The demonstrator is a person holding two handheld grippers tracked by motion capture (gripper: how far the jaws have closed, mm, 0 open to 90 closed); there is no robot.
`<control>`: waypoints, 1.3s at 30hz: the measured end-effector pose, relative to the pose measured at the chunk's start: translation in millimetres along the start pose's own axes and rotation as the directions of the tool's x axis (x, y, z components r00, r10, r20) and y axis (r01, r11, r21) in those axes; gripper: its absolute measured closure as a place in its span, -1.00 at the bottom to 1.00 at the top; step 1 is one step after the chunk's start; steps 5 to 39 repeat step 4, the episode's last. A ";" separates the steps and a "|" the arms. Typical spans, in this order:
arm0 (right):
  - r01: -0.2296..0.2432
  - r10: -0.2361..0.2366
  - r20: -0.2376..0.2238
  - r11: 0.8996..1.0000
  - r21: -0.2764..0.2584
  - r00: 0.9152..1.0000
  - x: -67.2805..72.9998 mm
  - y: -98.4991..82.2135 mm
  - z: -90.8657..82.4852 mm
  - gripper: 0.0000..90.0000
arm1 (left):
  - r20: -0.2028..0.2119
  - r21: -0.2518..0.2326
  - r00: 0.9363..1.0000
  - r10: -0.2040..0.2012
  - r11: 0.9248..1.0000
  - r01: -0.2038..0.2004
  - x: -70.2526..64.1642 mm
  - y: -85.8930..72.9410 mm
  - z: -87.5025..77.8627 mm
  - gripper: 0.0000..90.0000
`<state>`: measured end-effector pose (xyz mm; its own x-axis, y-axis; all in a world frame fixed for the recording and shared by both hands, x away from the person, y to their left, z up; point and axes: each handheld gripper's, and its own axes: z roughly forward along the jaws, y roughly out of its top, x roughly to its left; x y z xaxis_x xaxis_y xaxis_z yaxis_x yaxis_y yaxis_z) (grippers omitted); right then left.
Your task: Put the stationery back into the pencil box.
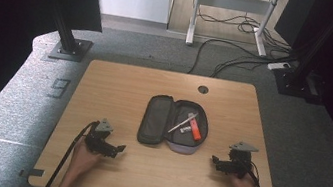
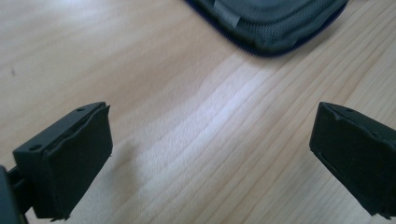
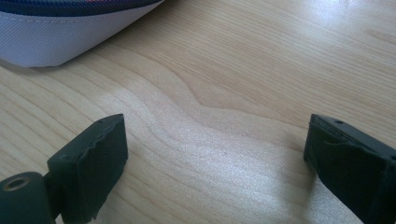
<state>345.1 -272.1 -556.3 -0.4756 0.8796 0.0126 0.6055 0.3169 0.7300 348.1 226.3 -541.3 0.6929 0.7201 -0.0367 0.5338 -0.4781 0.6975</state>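
An open pencil case (image 1: 174,124) lies in the middle of the desk (image 1: 121,81), unzipped and folded flat, its long axis running away from the person and tilted slightly. The empty grey half sits on the left, and the right half holds a silver pen (image 1: 182,123) lying diagonally and an orange item (image 1: 195,129) beside it, too small to name with certainty.

The left gripper (image 1: 115,149) rests low on the desk to the left of the case and nearer the person, its jaws pointing right and a little forward toward the case's near left corner. In the left gripper view the jaws stand wide apart with nothing but bare wood between them, and the grey fabric edge of the case (image 2: 268,23) lies ahead, toward the upper right.

The right gripper (image 1: 217,162) sits to the right of the case, its jaws aimed left at the near right corner. They too are spread wide and hold nothing; the pale side wall of the case (image 3: 70,37) shows ahead at the upper left.

Both grippers stand at about the same distance from the case, one on each side. The contents lie in the right half, so the right gripper looks better placed to reach them, while the left is closer to the empty flap.
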 end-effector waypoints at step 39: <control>0.001 -0.001 0.000 1.000 -0.001 1.000 -0.1 -0.2 0.0 -0.87 | -0.031 0.052 0.999 0.013 0.999 -0.012 -0.3 -4.2 6.1 -1.00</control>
